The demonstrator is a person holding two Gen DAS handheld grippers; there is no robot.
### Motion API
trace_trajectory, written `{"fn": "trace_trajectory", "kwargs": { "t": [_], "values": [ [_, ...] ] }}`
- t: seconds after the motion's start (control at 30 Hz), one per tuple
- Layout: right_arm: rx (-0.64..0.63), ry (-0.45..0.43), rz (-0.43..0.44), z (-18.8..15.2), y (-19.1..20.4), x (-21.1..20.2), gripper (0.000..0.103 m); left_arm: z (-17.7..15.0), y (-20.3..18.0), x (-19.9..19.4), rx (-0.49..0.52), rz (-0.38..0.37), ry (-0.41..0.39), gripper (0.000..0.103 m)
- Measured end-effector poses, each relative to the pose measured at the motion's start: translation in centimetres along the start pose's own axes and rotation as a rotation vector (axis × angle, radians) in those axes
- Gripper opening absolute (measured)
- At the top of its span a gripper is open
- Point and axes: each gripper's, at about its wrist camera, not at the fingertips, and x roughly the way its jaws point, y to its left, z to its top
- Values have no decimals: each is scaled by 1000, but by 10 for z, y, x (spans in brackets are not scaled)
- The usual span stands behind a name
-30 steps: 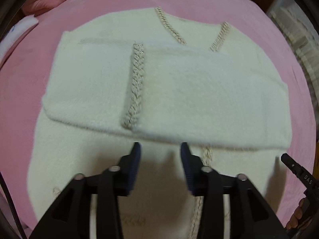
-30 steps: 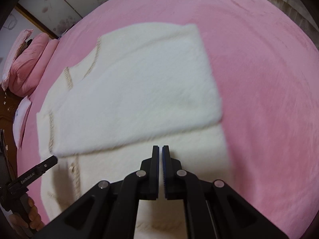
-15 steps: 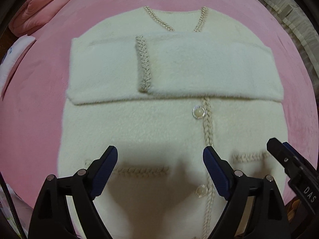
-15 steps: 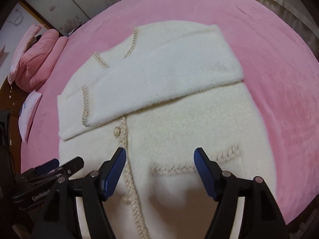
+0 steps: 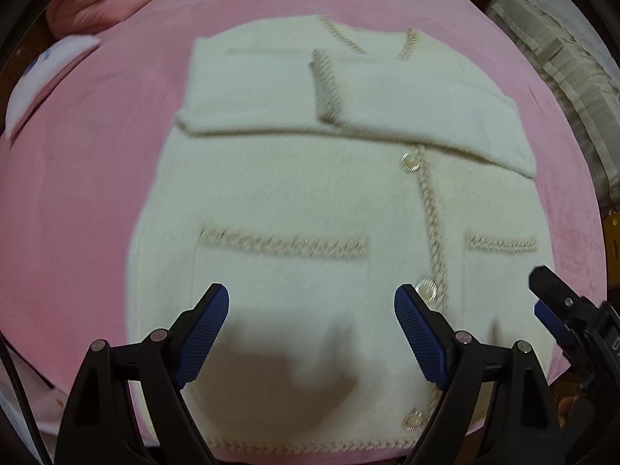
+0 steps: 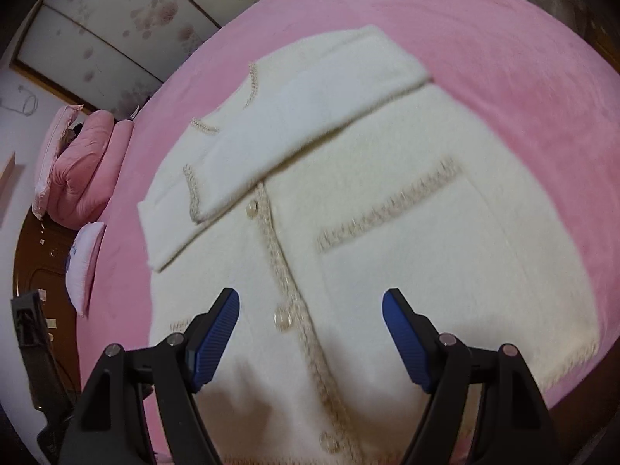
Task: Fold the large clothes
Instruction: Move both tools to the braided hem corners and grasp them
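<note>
A cream cardigan [image 5: 310, 193] lies flat on a pink bed [image 5: 77, 193], its long axis running straight away from the grippers, neckline at the far end, hem nearest. Both sleeves are folded across its chest. The left gripper [image 5: 312, 325] hovers above the hem, jaws wide and empty. The right gripper [image 6: 310, 325] is opening above the button strip [image 6: 286, 271], nothing between its jaws.

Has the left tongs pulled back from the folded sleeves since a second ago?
Yes. The left tongs now hangs near the cardigan's hem; the folded sleeves lie farther off.
</note>
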Motion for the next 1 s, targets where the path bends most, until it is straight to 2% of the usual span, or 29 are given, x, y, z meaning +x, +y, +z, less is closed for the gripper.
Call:
{"fn": "trace_trajectory", "kwargs": {
  "t": [0.1, 0.27, 0.4, 0.47, 0.57, 0.7, 0.77, 0.83, 0.9, 1.0],
  "values": [
    [16, 8, -3, -21, -14, -18, 77, -22, 15, -6, -31, -12, 25, 86],
    [84, 0, -31, -47, -45, -50, 77, -57, 35, -35, -20, 66, 2, 87],
    [154, -4, -47, -65, -77, -72, 77, -89, 53, -51, -61, 70, 9, 87],
    [172, 2, -83, -73, -93, -80, 77, -108, 66, -53, -107, 55, 26, 89],
    [200, 3, -107, -84, -118, -88, 77, -144, 96, -49, -239, -2, 74, 91],
    [246, 12, -115, -96, -151, -82, 77, -176, 133, -28, -414, -66, 134, 91],
    [254, 21, -124, -98, -164, -74, 77, -186, 151, -18, -505, -63, 163, 91],
    [240, 27, -124, -94, -174, -64, 77, -190, 160, -12, -538, -60, 152, 91],
    [249, -7, -106, -88, -183, -56, 77, -189, 164, -5, -542, -57, 133, 91],
    [298, -78, -25, -79, -194, -43, 77, -184, 166, 9, -526, -53, 103, 91]
  ]
}}
